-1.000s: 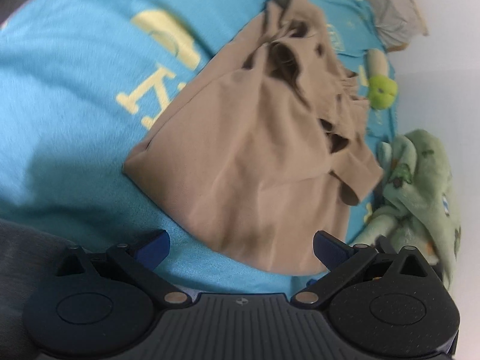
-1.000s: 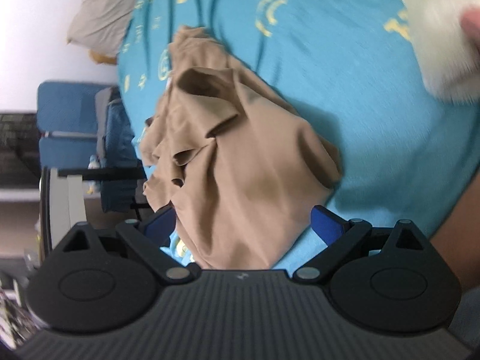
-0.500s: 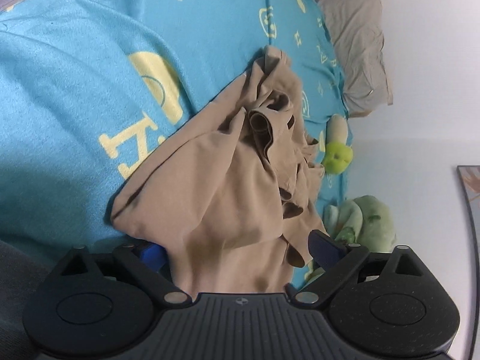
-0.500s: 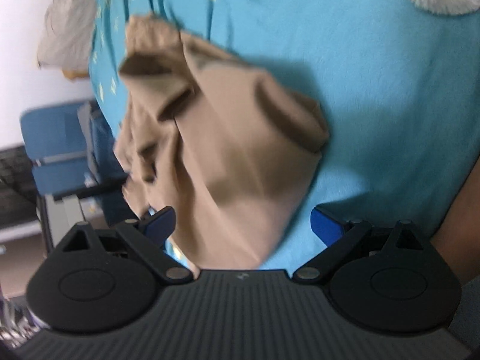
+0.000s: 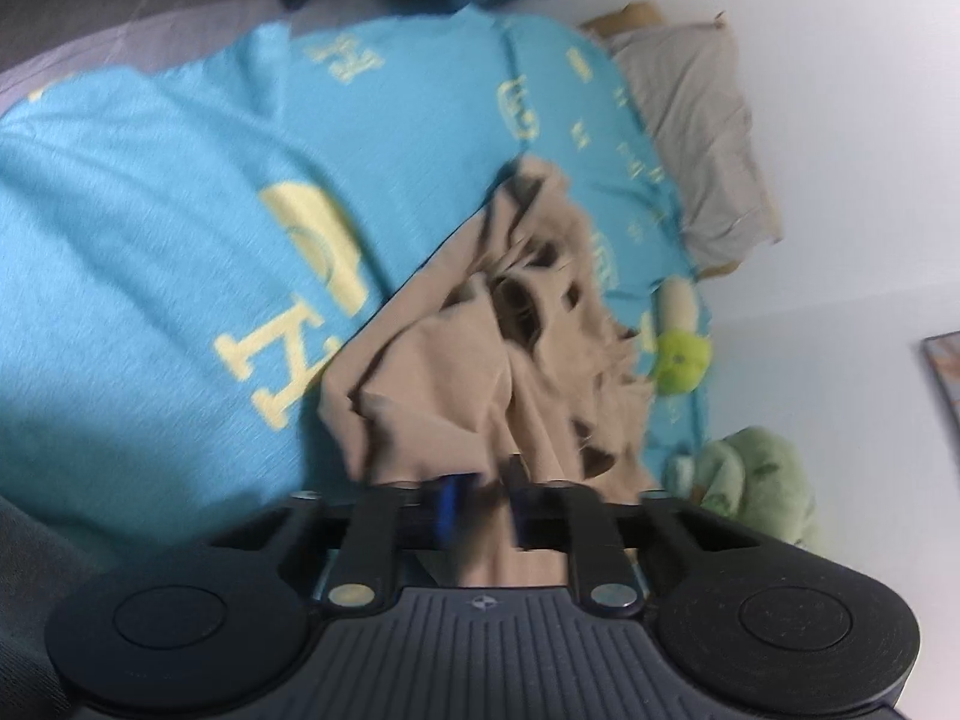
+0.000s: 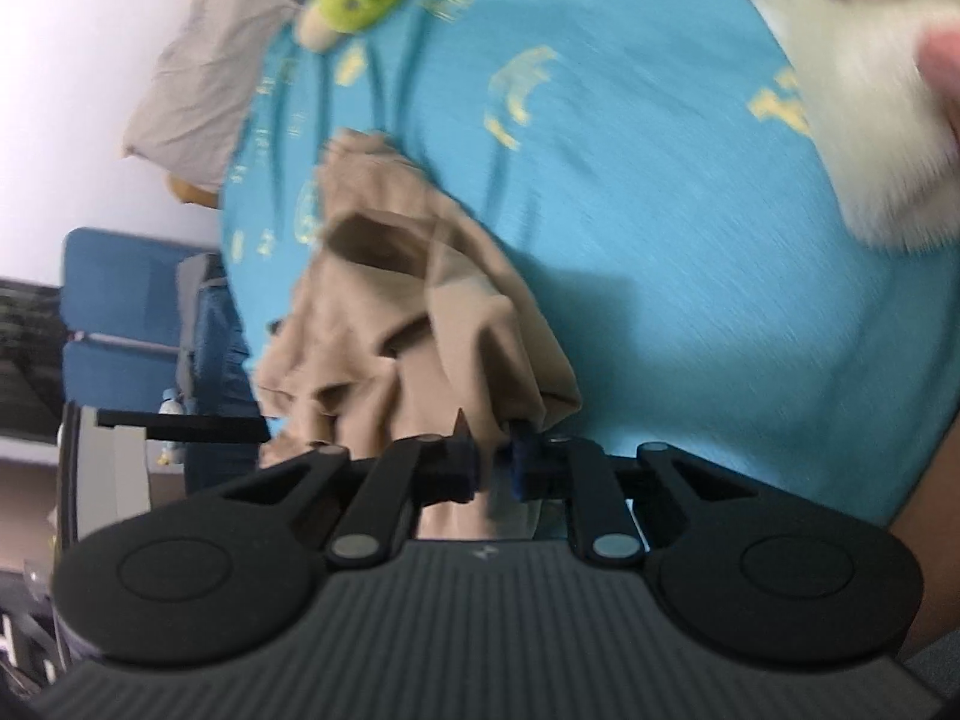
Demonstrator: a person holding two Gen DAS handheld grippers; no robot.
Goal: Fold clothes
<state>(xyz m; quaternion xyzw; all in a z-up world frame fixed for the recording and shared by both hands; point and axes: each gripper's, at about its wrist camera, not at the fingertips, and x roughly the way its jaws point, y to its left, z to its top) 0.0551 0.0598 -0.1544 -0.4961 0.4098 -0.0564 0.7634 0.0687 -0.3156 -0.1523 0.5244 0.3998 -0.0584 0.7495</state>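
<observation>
Both grippers are clamped onto the same tan garment (image 5: 480, 384). Left gripper (image 5: 483, 507) has its blue-padded fingers drawn nearly together with a bunched edge of the cloth pinched between them; right gripper (image 6: 489, 459) pinches another gathered edge in the same way. From each grip the garment runs away in loose, crumpled folds, its far part resting on a turquoise blanket (image 5: 150, 228).

That blanket carries pale yellow printed letters and emblems; in the left wrist view one large block letter reads as an "H" (image 5: 270, 366), while the smaller markings are too blurred to read.

Near the garment's far side lies a small green plush toy (image 5: 681, 354), and beyond it a grey pillow (image 5: 696, 138) against a white wall. A pale green plush (image 5: 756, 480) sits close to the left gripper's right side. Blue chairs (image 6: 126, 324) stand past the bed in the right wrist view.
</observation>
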